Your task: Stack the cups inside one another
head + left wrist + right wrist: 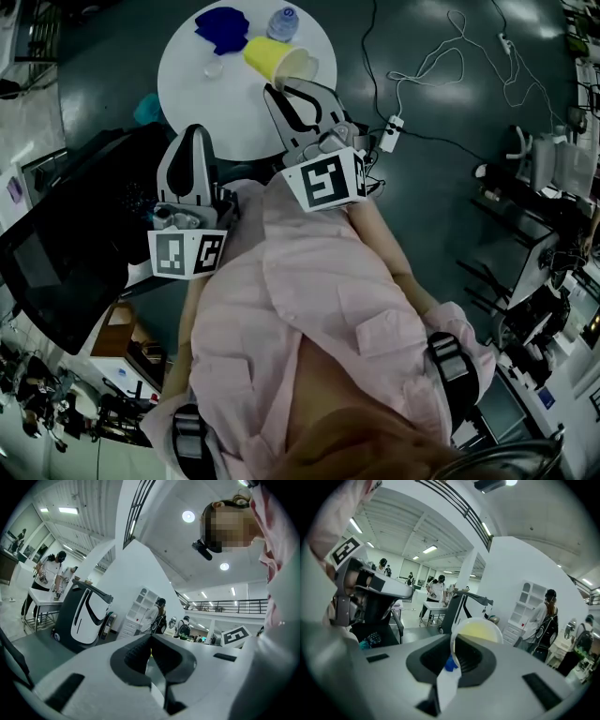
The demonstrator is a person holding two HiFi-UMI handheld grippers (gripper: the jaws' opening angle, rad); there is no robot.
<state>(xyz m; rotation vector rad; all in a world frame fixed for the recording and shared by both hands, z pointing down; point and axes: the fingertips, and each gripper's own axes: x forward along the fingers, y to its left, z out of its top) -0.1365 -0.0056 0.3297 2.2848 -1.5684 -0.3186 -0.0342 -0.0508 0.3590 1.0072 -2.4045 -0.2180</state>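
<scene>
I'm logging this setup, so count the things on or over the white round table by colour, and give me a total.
Yellow: 1, the yellow cup, gripped at its rim by the right gripper
Blue: 1, a blue item
Clear: 2, a bottle and a small piece
Total: 4

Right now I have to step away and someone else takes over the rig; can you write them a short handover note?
The right tool is shut on the yellow cup at its rim, with the cup tilted on its side over the round table.
The left tool is shut and empty, near the table's edge.
On the table: a blue thing, likely the other cup, beside a bottle.
Done: yellow cup picked up.
Left: nest the cups.
</scene>
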